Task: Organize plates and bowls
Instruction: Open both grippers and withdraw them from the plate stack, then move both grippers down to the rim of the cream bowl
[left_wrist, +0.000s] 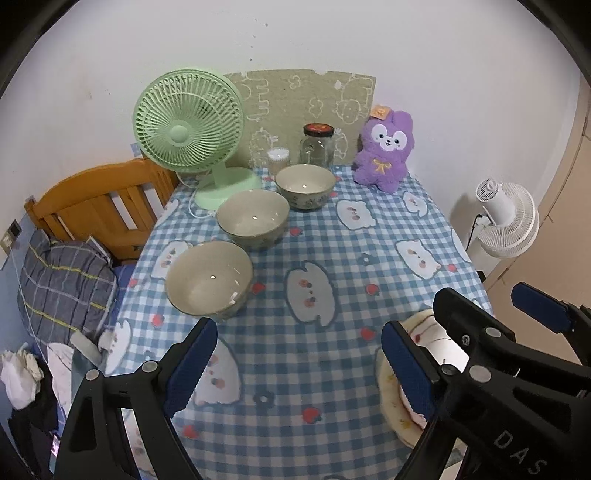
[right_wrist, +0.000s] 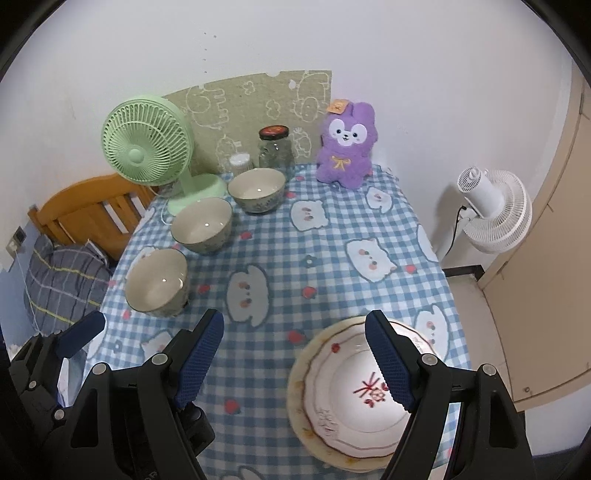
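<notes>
Bowls next: we are aiming spread, empty left tongs at nearest beige ceramic bowl, centre-left of frame; right tongs spread, idling above stacked white plates.

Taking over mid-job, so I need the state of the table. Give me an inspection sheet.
Surface: table under a blue checked cloth.
Job's things: three bowls apart in a diagonal row, upright, empty; plates stacked near the front edge.
Clutter: green fan, glass jar, small container, purple plush toy along the back.
Grippers: left gripper and right gripper open, holding nothing.
Cables: white cord by the green fan's base.
Surroundings: white fan, wooden bed frame.
</notes>
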